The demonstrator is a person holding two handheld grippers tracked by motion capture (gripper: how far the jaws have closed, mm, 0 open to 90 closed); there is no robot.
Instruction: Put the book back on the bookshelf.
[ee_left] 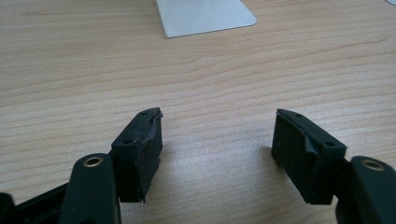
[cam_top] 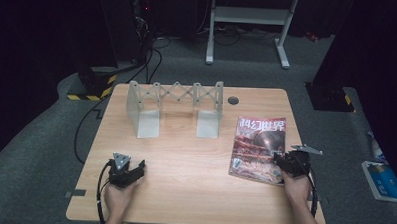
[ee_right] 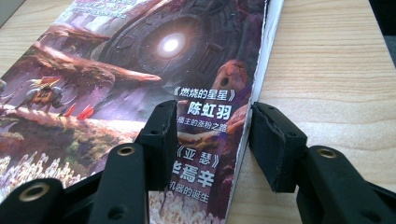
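- The right gripper (ee_right: 212, 135) is sitting open, jaws straddling the near right edge of the magazine (cam_top: 258, 149), which is lying flat at the table's (cam_top: 184, 166) right side.
- Pinching only the cover is probably risking a tear or floppy pages.
- The left gripper (ee_left: 217, 149) is idling open over bare wood.
- The title is reading 科幻世界; the cover is also showing 陈虹羽.

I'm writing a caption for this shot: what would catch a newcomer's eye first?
The colourful magazine lying flat at the table's right, with the right gripper straddling its near right edge, jaws apart. Behind, a grey expanding book rack stands near the far edge. The left gripper rests open over bare wood.
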